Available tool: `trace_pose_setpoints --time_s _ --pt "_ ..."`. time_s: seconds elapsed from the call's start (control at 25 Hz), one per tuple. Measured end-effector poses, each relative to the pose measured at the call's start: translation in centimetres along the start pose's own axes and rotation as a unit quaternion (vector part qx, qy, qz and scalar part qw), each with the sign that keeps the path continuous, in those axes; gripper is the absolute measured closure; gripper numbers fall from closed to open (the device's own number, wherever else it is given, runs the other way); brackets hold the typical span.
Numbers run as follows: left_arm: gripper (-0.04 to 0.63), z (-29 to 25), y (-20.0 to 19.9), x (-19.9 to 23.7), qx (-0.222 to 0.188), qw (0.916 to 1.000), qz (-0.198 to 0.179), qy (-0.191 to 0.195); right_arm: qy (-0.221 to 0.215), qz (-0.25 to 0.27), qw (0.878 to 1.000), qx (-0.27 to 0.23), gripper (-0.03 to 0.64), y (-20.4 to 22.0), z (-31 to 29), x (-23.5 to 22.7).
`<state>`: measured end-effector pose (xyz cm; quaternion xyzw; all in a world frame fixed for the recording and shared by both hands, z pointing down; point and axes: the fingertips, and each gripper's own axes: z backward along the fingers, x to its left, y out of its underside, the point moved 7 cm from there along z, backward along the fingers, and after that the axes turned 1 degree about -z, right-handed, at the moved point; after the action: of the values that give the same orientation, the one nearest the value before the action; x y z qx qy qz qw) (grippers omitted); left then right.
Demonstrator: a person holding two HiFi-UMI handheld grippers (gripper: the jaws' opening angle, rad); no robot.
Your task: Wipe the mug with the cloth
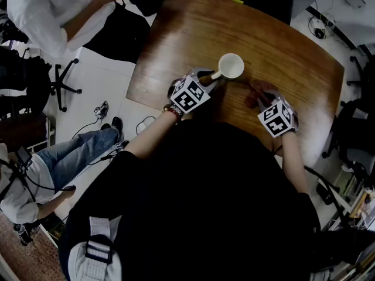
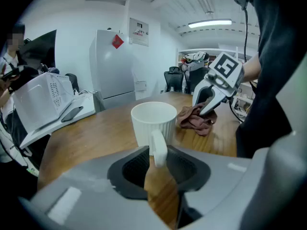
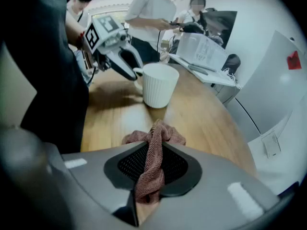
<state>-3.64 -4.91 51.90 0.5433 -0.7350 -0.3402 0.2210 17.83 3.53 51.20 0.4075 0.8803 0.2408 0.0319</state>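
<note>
A white ribbed mug point(image 1: 231, 67) stands upright on the round wooden table point(image 1: 281, 45). My left gripper point(image 1: 209, 78) reaches it from the near left, and its jaws are shut on the mug's handle point(image 2: 158, 146). The mug point(image 2: 153, 121) fills the middle of the left gripper view. To the right, a reddish-brown cloth point(image 1: 256, 89) lies bunched on the table. My right gripper point(image 3: 152, 150) is shut on one fold of the cloth point(image 3: 154, 133), and the rest trails onto the wood. The mug point(image 3: 159, 84) stands ahead of it, a hand's length away.
A white machine point(image 2: 48, 99) and papers sit at the table's far edge. A person in a white shirt point(image 1: 53, 10) stands at the far left, and another sits on the floor point(image 1: 70, 157). Office chairs point(image 1: 58, 81) ring the table.
</note>
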Motion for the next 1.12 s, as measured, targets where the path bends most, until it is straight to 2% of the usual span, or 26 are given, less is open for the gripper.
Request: trace_pose_setpoints --time_s 0.24,0.4,0.56,0.8,1.12 --pt "0.520 -0.4 -0.3 -0.3 -0.001 1.0000 0.008 -0.001 0.007 -0.019 0.996 -0.086 0.545 -4.9 4.3 1.9" --pt "0.522 -0.6 -0.7 -1.1 -0.005 0.9993 0.029 0.021 0.000 -0.011 0.993 -0.114 0.546 -7.5 4.5 3.3" --pt "0.515 -1.2 -1.1 -2.4 -0.006 0.9985 0.032 0.044 0.009 0.013 0.995 -0.100 0.546 -8.6 3.2 4.1" --pt "0.515 -1.1 -1.2 -2.9 0.001 0.9980 0.028 0.057 0.040 0.041 0.995 -0.077 0.546 -9.0 0.4 4.0" --pt "0.517 -0.9 -1.2 -2.8 -0.003 0.9962 0.031 0.081 0.052 0.040 0.995 -0.078 0.548 -9.6 -0.9 4.1"
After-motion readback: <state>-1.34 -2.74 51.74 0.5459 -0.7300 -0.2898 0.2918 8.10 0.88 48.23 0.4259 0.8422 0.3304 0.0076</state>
